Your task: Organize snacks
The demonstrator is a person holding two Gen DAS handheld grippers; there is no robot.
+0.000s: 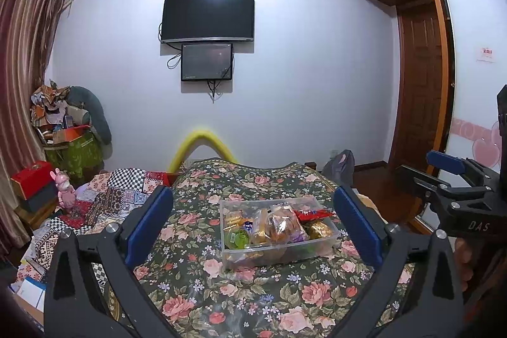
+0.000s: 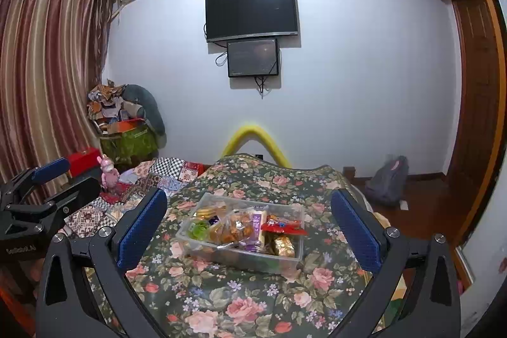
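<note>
A clear plastic box (image 1: 320, 247) stands on the floral bedspread (image 1: 240, 303), filled with snacks: a bag of bread rolls (image 1: 282, 225), a red packet (image 1: 313, 213), a gold-wrapped snack (image 1: 318, 228) and a green jelly cup (image 1: 236, 238). My left gripper (image 1: 253, 224) is open and empty, held above the bed short of the box. The box also shows in the right wrist view (image 2: 240, 257), with the red packet (image 2: 283, 227) on top. My right gripper (image 2: 250, 224) is open and empty, also short of the box.
The right gripper's body shows at the right edge of the left view (image 1: 459, 198); the left one's at the left edge of the right view (image 2: 41, 201). A patchwork quilt (image 1: 104, 195) lies left. A pink toy (image 1: 65, 190), boxes and a backpack (image 2: 386, 179) stand beyond the bed.
</note>
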